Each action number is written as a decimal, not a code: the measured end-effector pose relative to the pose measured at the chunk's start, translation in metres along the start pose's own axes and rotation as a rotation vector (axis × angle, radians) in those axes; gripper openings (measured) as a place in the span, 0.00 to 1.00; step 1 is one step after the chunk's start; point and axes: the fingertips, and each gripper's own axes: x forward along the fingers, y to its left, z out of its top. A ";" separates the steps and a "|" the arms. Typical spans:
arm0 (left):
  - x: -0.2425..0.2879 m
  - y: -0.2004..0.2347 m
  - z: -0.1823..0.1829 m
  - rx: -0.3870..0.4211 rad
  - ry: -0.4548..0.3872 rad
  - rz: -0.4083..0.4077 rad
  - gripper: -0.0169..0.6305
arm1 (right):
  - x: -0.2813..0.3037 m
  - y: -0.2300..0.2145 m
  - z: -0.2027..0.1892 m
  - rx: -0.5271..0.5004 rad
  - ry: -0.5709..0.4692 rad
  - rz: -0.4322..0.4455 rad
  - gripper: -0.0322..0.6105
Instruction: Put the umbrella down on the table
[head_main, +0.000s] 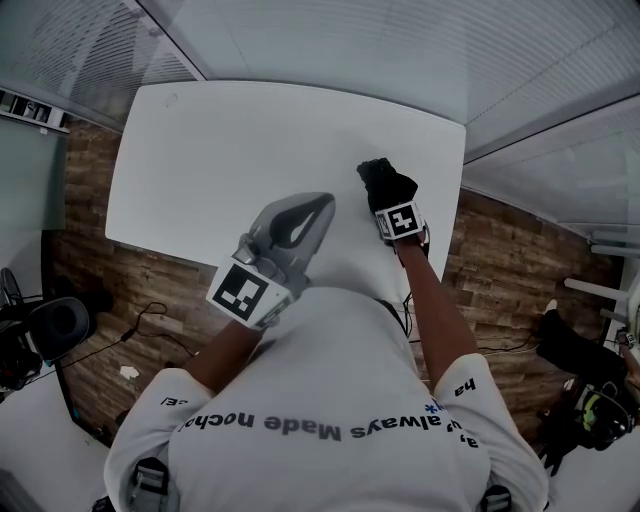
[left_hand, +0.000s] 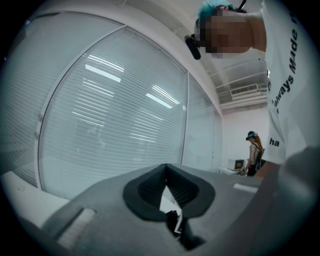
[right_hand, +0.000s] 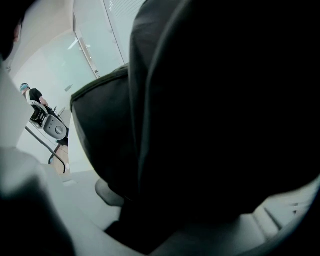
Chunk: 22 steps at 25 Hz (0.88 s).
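Note:
A folded black umbrella (head_main: 382, 182) stands at the right side of the white table (head_main: 220, 150), with its lower end at the tabletop. My right gripper (head_main: 392, 203) comes steeply down on it from the near side, and its marker cube (head_main: 400, 221) faces up. In the right gripper view the black fabric of the umbrella (right_hand: 210, 110) fills the space between the jaws of the right gripper (right_hand: 165, 225) and lies against both. My left gripper (head_main: 322, 203) hovers level over the table's near edge, to the left of the umbrella. In its own view the left gripper (left_hand: 166, 167) has its grey jaws together at the tips with nothing in them.
The table has a near edge (head_main: 170, 250) over a wooden floor (head_main: 110, 300). Glass walls with blinds (left_hand: 110, 110) stand behind the table. A second person (left_hand: 254, 152) stands far off by a desk. Chairs and cables (head_main: 60, 325) lie on the floor at the left.

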 end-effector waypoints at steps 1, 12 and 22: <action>0.001 0.000 -0.001 0.000 0.001 -0.001 0.03 | 0.000 -0.001 0.000 0.002 -0.002 0.000 0.44; 0.006 -0.001 0.002 0.005 -0.001 -0.003 0.03 | 0.000 -0.005 -0.001 0.021 -0.011 0.014 0.45; 0.007 0.000 0.002 0.004 0.000 0.001 0.03 | 0.000 -0.008 0.000 0.035 -0.015 0.012 0.46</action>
